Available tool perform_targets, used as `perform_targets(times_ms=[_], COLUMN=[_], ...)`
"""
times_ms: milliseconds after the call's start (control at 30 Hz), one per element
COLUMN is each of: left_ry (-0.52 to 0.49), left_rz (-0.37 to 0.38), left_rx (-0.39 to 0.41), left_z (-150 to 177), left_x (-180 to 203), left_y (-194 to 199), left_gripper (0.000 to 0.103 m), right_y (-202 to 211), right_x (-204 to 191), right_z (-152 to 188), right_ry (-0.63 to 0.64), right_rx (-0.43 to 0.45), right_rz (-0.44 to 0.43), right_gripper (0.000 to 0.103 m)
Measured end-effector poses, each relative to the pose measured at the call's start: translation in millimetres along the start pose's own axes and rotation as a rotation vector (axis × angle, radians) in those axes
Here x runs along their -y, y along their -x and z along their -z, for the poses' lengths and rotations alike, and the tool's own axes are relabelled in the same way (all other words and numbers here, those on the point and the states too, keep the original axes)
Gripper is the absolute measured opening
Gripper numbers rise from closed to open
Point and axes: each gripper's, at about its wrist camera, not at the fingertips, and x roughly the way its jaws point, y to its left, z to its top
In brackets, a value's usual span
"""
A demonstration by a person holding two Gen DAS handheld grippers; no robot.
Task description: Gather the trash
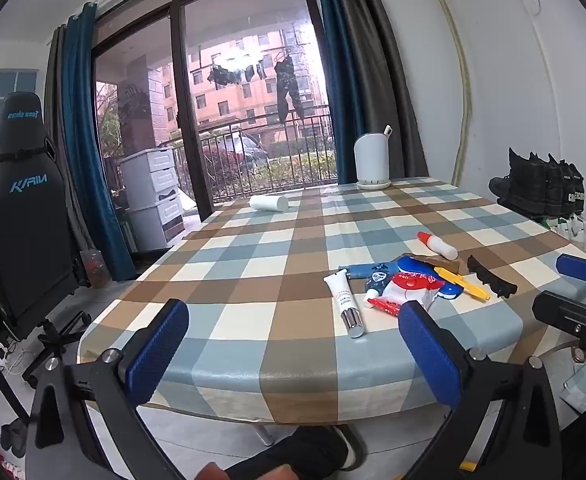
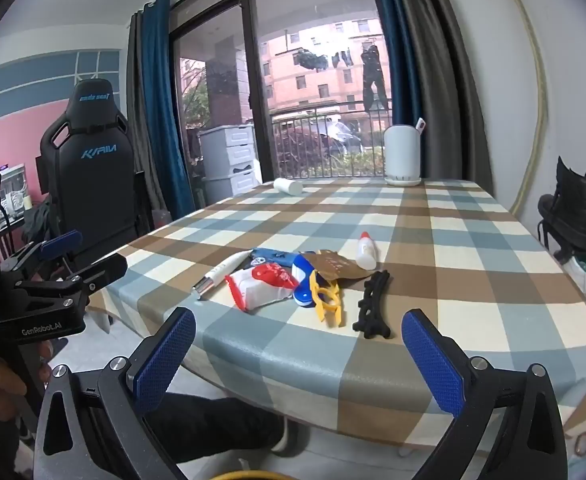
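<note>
Both the left hand-held gripper (image 1: 293,344) and right hand-held gripper (image 2: 299,354) are fully released and empty above the surface (image 1: 253,264) edge, near the trash pile (image 2: 289,280).

On the checked table (image 2: 433,240) there is one pile of small things in the lower middle of the right wrist picture. In it I count one white tube with a silver cap (image 2: 220,274), one red and white wrapper (image 2: 261,284), one yellow clip (image 2: 327,300), one black plastic strip (image 2: 373,304), one white bottle with a red cap (image 2: 366,250), one brown paper piece (image 2: 335,266) and one blue packet (image 2: 271,256). In the upper middle stand one white canister (image 2: 402,152) and one white roll lying on its side (image 2: 287,186). At the left is one black chair (image 2: 89,168). Two grippers show, each with two blue pads (image 1: 159,340).
</note>
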Motion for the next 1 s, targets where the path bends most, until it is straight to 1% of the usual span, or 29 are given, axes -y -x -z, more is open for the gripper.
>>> perform_targets(times_ms=[33,67,200,500,633,1000], left_ry=[-0.001,0.001,0.005,0.016,0.033,0.026], left_rz=[0.005,0.004,0.002,0.003,0.011,0.02], left_rx=[-0.032,-0.02,-0.022,-0.037,-0.046,-0.043], left_z=[-0.4,-0.2,-0.5,3.1,7.4,5.8], left_x=[0.0,0.0,0.2,4.8,-0.4,2.6], left_y=[-1.2,-0.9,-1.7,-7.9,-7.6,-5.6], left_gripper=[0.102,0.102,0.102,0.102,0.102,0.102], right_y=[0.4,0.1,0.8,-0.5,-2.9,0.0], right_x=[-0.2,-0.3,-0.8,0.7,1.2,0.8], right_z=[-0.1,-0.2,-0.1,-1.0,2.2,3.1], right_ry=[0.0,0.0,0.001,-0.003,-0.007,-0.022], right_rx=[-0.002,-0.01,-0.008,-0.009,-0.013,-0.014], right_rz=[0.0,0.001,0.001,-0.001,-0.002,-0.003], right_gripper=[0.103,0.103,0.103,0.103,0.103,0.103])
